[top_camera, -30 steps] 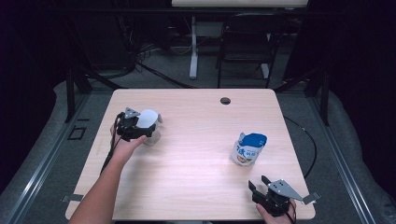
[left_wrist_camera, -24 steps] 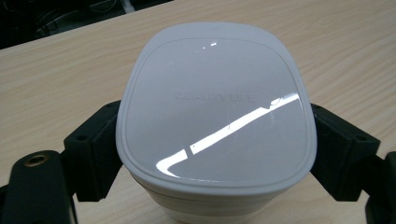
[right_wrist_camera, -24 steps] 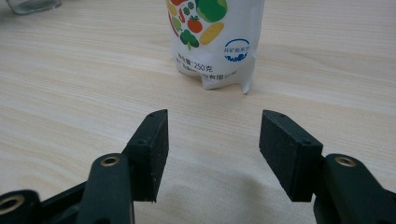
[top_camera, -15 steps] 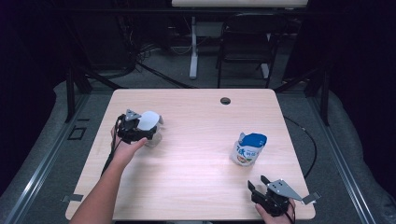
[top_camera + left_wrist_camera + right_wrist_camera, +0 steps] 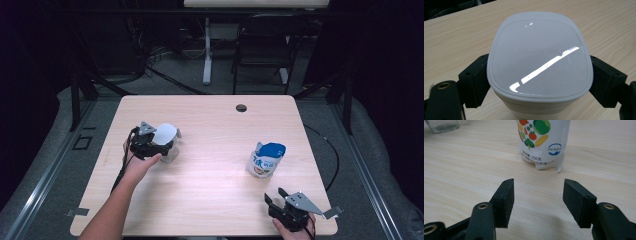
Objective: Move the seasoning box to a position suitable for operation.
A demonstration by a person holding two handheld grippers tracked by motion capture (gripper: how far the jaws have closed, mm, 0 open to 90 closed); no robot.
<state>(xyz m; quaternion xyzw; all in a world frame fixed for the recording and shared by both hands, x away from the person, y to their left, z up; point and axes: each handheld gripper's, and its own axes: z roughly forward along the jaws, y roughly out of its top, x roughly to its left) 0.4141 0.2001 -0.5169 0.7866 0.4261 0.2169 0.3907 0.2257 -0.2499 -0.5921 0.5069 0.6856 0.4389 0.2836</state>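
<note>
Left hand-held gripper point(image 5: 159, 148) clamped on a white lidded container point(image 5: 539, 65), one black jaw pressed against each side just under the lid, "QUALITY LIFE" embossed faintly across the glossy top. Sitting on the light wood worktop point(image 5: 210, 185), well to the left of the blue-topped pouch point(image 5: 265, 159) and a bit farther back. Clear lower body barely peeking out under the lid in the high view, tucked against the hand point(image 5: 142, 165).

Right hand-held gripper point(image 5: 536, 202) wide open with nothing between the jaws, hovering low near the front edge, close in front of the pouch and slightly to its right. Pouch standing upright straight ahead of those jaws, not touching them, veggie print and "250" on its white lower part. Base of a clear glass-like thing point(image 5: 441, 125) way off beyond the pouch's left in the right gripper view. Small round hole point(image 5: 241, 108) in the worktop behind the pouch, near the far edge
</note>
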